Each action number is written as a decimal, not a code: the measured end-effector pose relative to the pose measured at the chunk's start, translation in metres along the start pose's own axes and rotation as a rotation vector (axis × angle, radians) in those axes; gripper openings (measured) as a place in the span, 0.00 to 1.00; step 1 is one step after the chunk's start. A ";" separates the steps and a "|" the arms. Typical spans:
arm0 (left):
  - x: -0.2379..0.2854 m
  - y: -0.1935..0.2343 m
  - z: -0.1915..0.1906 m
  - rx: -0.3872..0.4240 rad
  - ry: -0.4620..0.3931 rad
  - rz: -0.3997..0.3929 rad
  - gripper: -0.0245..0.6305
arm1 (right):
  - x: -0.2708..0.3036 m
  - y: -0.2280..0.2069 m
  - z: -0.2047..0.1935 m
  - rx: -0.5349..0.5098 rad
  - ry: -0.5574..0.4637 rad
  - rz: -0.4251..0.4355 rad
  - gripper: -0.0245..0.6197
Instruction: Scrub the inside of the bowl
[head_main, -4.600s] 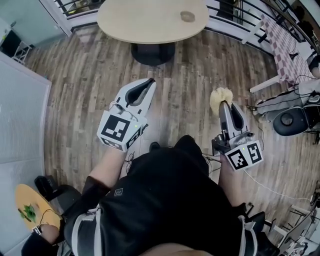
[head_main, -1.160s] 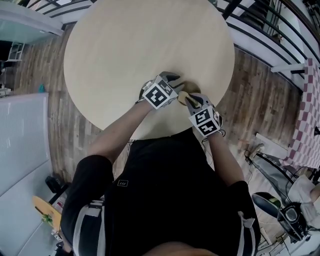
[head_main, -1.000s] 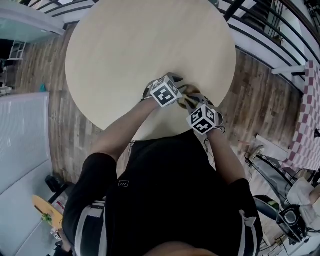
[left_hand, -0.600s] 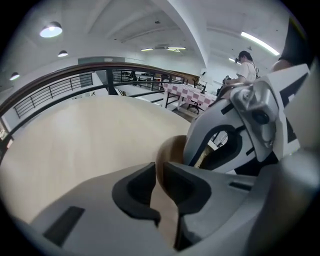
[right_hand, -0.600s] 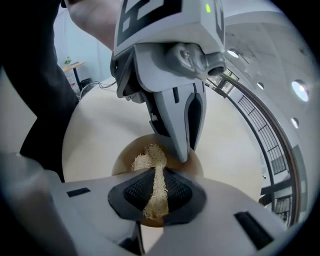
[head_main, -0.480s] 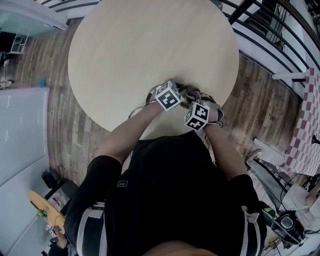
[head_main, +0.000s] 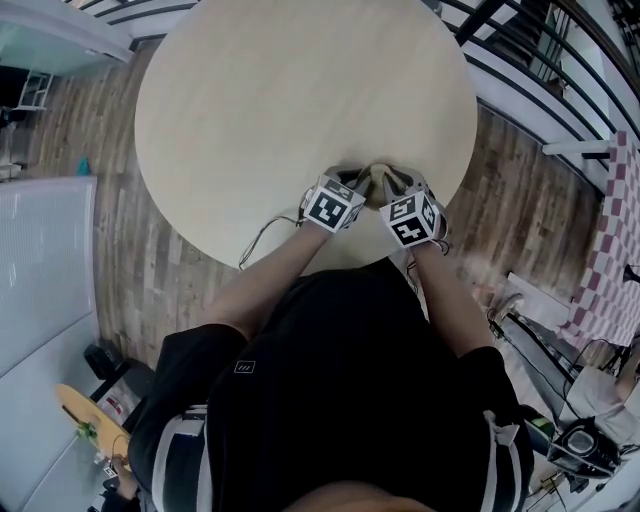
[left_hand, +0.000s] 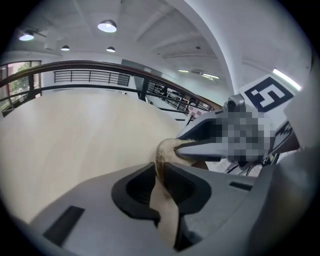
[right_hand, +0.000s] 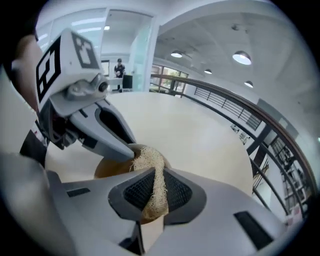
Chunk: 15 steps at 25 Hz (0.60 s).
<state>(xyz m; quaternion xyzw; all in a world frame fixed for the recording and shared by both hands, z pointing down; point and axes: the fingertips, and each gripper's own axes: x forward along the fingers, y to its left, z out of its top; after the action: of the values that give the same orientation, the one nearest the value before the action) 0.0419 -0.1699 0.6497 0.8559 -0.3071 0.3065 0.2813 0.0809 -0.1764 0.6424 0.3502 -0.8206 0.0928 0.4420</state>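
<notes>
A small brown bowl (head_main: 370, 183) sits on the round beige table (head_main: 280, 90) near its near right edge. My left gripper (head_main: 352, 182) comes in from the left and is shut on the bowl's rim (left_hand: 162, 155), which runs as a tan strip between the jaws. My right gripper (head_main: 393, 183) is shut on a pale fibrous scrubber (right_hand: 150, 160). The scrubber's tip rests inside the bowl (right_hand: 107, 170), right beside the left gripper's jaw tips (right_hand: 125, 147). Both marker cubes hide most of the bowl in the head view.
The table edge lies just in front of my body, with wood floor (head_main: 110, 250) below it. A dark railing (head_main: 520, 70) curves behind the table at the right. A checkered cloth (head_main: 610, 260) lies at the far right. A person (right_hand: 119, 67) stands far off.
I have come from the open floor up to the table. Over the last second both grippers settled at the bowl, and their cubes moved slightly apart.
</notes>
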 end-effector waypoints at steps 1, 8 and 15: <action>-0.001 0.000 0.001 -0.012 -0.008 0.011 0.12 | -0.006 -0.004 0.003 0.044 -0.030 -0.003 0.13; 0.003 0.012 0.004 -0.060 -0.027 0.074 0.11 | -0.056 -0.019 0.023 0.034 -0.139 -0.010 0.13; 0.000 0.009 0.005 -0.053 -0.020 0.106 0.10 | -0.024 0.062 -0.012 -0.410 0.110 0.235 0.13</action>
<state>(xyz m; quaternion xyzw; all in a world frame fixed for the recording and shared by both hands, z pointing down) 0.0374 -0.1797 0.6491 0.8338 -0.3628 0.3039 0.2842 0.0571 -0.1132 0.6402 0.1499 -0.8320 -0.0062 0.5340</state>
